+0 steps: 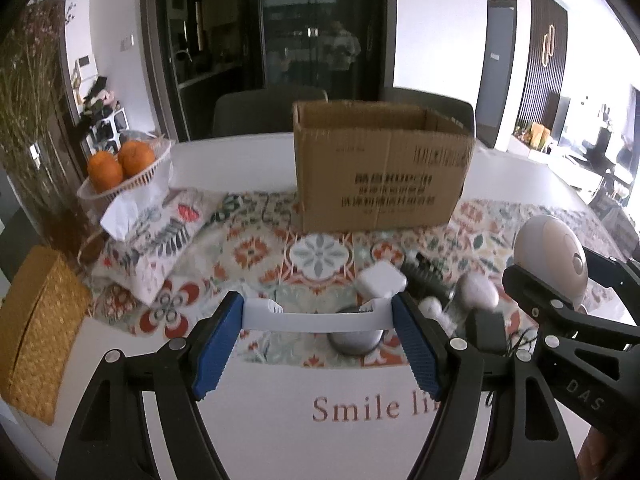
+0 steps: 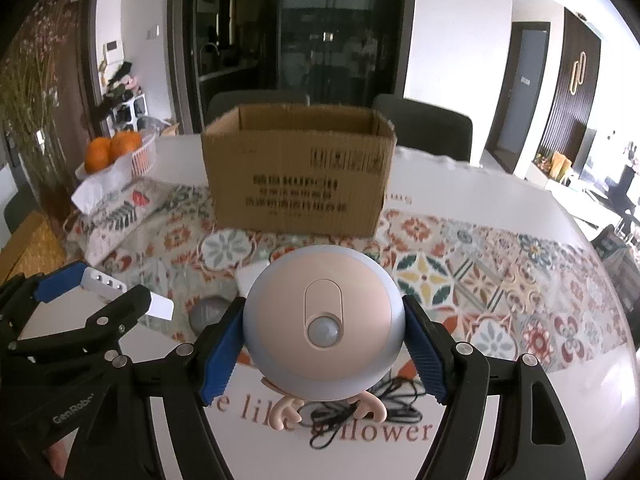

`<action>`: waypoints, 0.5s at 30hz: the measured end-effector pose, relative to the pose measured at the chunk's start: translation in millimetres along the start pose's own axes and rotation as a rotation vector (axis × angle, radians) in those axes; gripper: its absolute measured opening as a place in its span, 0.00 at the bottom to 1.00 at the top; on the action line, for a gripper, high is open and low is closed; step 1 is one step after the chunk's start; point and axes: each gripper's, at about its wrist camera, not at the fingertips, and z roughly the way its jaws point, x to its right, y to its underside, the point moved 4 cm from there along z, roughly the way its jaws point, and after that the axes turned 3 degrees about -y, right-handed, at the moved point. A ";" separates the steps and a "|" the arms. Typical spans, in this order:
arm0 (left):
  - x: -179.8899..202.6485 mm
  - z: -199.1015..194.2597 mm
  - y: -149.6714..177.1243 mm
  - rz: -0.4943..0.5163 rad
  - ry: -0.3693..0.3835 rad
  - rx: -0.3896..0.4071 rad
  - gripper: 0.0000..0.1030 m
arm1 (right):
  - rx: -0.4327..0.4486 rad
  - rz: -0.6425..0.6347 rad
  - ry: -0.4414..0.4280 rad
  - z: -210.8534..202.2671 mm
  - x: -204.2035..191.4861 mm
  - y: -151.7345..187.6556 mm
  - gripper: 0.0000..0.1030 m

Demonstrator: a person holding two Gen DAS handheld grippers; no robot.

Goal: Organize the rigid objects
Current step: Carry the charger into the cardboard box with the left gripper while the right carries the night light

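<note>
left tool (image 1: pixel 318 316): white bar (image 1: pixel 316 319) is gripped | right tool (image 2: pixel 324 334): round sensor lamp (image 2: pixel 323 318) is gripped | cardboard box (image 2: pixel 298 168) is seen open on bench (image 2: pixel 500 200)

A home, plainly: dining area opening onto a living room. White table (image 1: pixel 248 152) dressed with a patterned floral runner (image 1: pixel 280 252) and lettered with a decorative "Smile" slogan. Basket of oranges (image 1: pixel 120 162) near the left edge, beside a fabric-covered tissue holder (image 1: pixel 156 236) and a woven straw box (image 1: pixel 36 332). Tall vase of dried flowers (image 1: pixel 28 92) at far left. Two dark upholstered dining chairs (image 2: pixel 424 128) tucked in behind an open cardboard box (image 2: pixel 298 176). Beyond, glass doors (image 2: pixel 320 40) giving onto a dim kitchen with a tap. At right, a slatted dark wall panel (image 2: pixel 572 92) and a bright lounge with domestic clutter.
</note>
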 end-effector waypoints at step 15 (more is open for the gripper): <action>-0.4 -9.2 -76.8 0.009 0.031 0.138 0.73 | 0.109 0.032 0.027 -12.1 10.0 -67.9 0.73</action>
